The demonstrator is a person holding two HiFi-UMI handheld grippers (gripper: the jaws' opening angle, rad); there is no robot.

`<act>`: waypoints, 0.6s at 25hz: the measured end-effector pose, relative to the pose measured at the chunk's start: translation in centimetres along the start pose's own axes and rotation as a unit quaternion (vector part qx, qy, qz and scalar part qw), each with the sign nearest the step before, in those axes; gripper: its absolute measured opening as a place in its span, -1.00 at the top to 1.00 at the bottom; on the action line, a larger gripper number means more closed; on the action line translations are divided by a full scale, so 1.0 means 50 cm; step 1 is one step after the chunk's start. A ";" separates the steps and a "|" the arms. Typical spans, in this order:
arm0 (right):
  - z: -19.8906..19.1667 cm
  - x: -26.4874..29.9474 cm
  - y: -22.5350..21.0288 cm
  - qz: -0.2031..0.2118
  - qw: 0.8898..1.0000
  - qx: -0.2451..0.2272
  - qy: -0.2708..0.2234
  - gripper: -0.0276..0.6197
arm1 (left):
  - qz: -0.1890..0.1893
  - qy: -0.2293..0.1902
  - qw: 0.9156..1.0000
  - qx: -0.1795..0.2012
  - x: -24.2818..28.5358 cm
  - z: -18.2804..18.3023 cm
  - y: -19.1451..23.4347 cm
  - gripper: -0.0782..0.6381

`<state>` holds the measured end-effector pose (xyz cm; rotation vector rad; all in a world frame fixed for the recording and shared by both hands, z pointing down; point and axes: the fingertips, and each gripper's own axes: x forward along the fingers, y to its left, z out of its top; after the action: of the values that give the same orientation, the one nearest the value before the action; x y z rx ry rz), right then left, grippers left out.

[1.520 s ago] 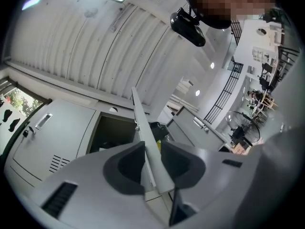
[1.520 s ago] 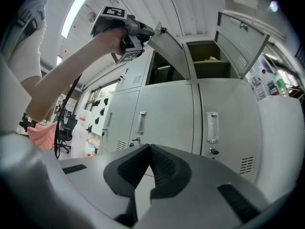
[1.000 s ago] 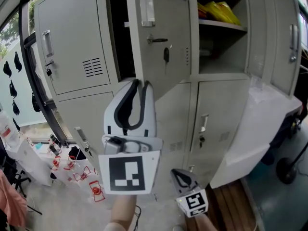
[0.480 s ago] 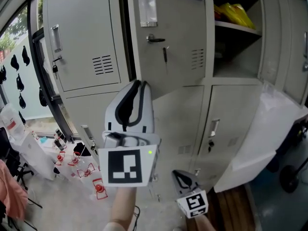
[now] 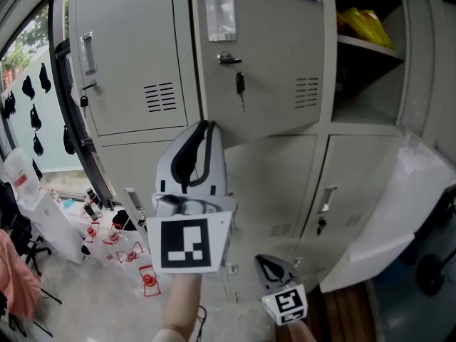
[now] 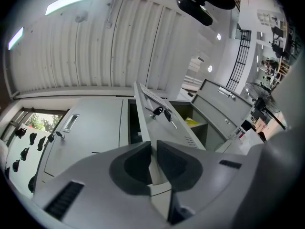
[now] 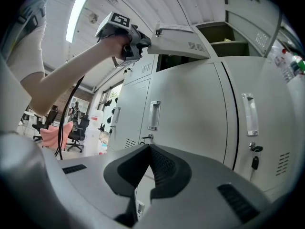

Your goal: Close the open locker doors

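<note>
L gripper [image 5: 208, 124] jaws closing on locker door [image 5: 278, 63] bottom edge, mid-frame; prob stiff, light sheet metal, slippery paint. R gripper [image 7: 148, 149] jaws together, empty.

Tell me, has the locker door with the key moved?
Yes. The keyed door has swung toward shut: the dark gap beside the closed left door has nearly vanished.

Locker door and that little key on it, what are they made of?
The locker door looks like thin sheet metal painted matte grey, judging by its pressed vent slots. The key seems to be metal with a dark, probably plastic head, but it is too small to be sure.
</note>
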<state>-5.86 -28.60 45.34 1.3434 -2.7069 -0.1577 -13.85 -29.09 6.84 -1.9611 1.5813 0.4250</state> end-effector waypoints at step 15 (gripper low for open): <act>-0.018 0.057 -0.057 0.000 1.000 0.007 0.021 0.90 | 0.045 -0.012 0.999 0.025 0.068 -0.054 0.041 0.49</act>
<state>-5.21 -32.62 45.96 1.3342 -2.6776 -0.1098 -15.25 -33.67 6.49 -1.8466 1.6529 0.4385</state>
